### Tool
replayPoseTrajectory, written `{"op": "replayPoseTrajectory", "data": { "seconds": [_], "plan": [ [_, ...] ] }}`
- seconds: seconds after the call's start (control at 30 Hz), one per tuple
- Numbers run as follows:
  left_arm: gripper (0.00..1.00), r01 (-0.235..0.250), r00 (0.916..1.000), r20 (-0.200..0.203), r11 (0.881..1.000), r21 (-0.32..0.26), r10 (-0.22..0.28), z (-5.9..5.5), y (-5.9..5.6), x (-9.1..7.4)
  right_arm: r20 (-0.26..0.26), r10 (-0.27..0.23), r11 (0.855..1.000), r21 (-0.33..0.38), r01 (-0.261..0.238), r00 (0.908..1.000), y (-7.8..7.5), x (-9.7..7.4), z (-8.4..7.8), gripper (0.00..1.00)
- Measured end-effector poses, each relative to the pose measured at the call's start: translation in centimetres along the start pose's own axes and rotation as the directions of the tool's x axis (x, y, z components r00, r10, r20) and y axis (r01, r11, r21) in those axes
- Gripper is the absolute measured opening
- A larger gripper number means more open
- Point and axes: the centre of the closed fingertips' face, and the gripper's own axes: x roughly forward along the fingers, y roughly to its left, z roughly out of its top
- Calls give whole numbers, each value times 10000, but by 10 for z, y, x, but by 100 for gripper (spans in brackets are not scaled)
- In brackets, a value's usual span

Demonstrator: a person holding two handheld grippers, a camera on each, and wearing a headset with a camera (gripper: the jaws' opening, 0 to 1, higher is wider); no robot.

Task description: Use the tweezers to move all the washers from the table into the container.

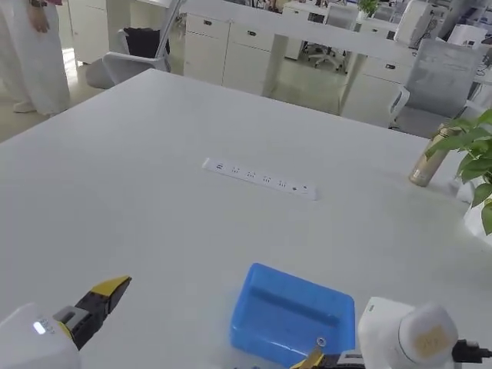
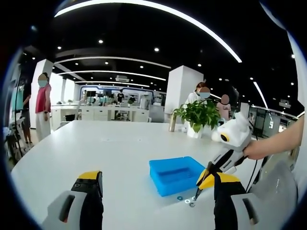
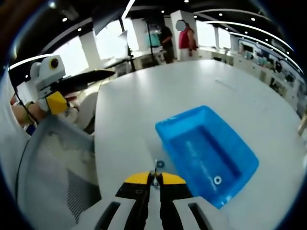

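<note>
A blue container [image 1: 292, 315] sits near the table's front edge, with one washer [image 3: 218, 180] inside it. My right gripper [image 3: 154, 178] is shut on thin tweezers [image 3: 156, 167]. Their tips reach down to the table just beside the container [image 3: 206, 153], at a small washer [image 3: 160, 164]. I cannot tell whether the tips pinch it. In the left gripper view, three washers [image 2: 186, 201] lie on the table in front of the container [image 2: 175, 175], right under the tweezers' tips [image 2: 195, 197]. My left gripper [image 2: 156, 184] stands open and holds nothing, left of the container [image 1: 108, 292].
A flush power strip [image 1: 260, 178] lies mid-table. A metal bottle [image 1: 427, 161] and a potted plant [image 1: 477, 154] stand at the far right edge. Office chairs [image 1: 438, 84] and people stand beyond the table.
</note>
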Motion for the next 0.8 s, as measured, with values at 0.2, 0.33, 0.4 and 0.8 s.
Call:
{"op": "replayPoseTrajectory", "data": {
  "seconds": [0.2, 0.33, 0.4, 0.8],
  "plan": [
    [99, 12, 10000, -9, 10000, -48, -12, 0, 0, 0, -316, -9, 9927, -1209, -29, 9995, 8, 1, -3, 3],
    [98, 38, 9999, -96, 10000, -4, -38, -2, -1, 0, -378, -229, 9762, -2163, 142, 9990, 14, 3, -3, 3],
    [97, 39, 9999, -99, 10000, -11, -39, -2, -1, 0, -316, -285, 9731, -2296, 205, 9991, 14, 5, -3, 3],
    [97, 207, 9998, 2, 9997, -141, -207, 0, -3, 0, 629, -198, 9931, -1138, 269, 9978, 11, -10, 11, 1]
  ]
}}
